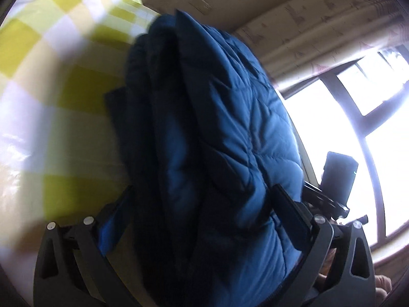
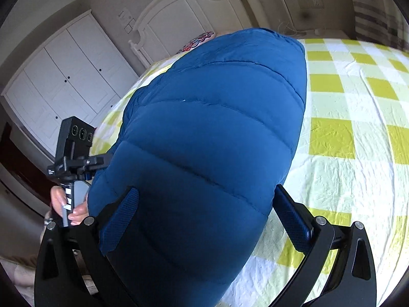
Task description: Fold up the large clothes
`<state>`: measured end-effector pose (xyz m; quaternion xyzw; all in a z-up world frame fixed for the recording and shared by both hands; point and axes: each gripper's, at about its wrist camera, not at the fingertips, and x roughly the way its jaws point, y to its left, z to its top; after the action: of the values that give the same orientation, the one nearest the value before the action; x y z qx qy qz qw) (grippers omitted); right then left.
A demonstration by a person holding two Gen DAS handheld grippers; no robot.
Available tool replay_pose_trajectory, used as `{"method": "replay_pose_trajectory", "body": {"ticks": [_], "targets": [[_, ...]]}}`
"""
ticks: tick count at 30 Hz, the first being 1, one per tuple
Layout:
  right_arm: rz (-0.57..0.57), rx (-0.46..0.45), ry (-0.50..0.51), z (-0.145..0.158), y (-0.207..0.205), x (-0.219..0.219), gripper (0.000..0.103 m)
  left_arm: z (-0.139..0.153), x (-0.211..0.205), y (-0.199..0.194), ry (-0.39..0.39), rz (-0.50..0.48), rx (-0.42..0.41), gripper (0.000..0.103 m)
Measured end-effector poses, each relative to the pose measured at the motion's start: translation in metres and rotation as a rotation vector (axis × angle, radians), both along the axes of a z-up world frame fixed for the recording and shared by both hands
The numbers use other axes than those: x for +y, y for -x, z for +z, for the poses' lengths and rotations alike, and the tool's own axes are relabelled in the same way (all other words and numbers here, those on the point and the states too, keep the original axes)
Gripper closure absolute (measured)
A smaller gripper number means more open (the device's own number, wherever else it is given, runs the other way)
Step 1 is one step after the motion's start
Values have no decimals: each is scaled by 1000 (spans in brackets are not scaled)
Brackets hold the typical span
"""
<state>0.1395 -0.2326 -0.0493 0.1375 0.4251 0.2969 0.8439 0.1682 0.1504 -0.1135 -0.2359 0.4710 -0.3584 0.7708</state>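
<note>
A blue quilted down jacket (image 1: 217,133) fills the middle of the left wrist view, bunched in thick folds. My left gripper (image 1: 202,204) has its two fingers on either side of the folds and is shut on the jacket. In the right wrist view the jacket (image 2: 209,133) shows as a smooth padded panel over the bed. My right gripper (image 2: 204,209) is shut on the jacket's near edge, one blue pad (image 2: 120,220) on the left and one on the right. The left gripper's handle (image 2: 74,153) and the person's hand show at the left of the right wrist view.
A bed with a yellow-and-white checked sheet (image 2: 352,133) lies under the jacket. A white headboard (image 2: 189,12) and a white wardrobe (image 2: 64,81) stand behind. A bright window (image 1: 358,133) and curtain are at the right in the left wrist view.
</note>
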Motion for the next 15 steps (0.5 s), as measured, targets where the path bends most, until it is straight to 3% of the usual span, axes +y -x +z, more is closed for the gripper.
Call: {"method": "replay_pose_trajectory", "body": {"ticks": [5,6,8,12,15], "targets": [[0,-27,-10,-2,3,-4,7,1,-23,-2,-10,-96,6,3],[-5,-60,2,0,8,-3,10,3,-23,1,-13,-84,-4,10],[-26,-146,48,6,19,2,22,12,-25,7,-22,-47,-60,20],[-87,-278,102,23,25,-7,33,37,-41,11,-24,-4,-183,38],[-149,-400,146,48,22,-25,36,57,-63,1,-22,0,-261,41]]}}
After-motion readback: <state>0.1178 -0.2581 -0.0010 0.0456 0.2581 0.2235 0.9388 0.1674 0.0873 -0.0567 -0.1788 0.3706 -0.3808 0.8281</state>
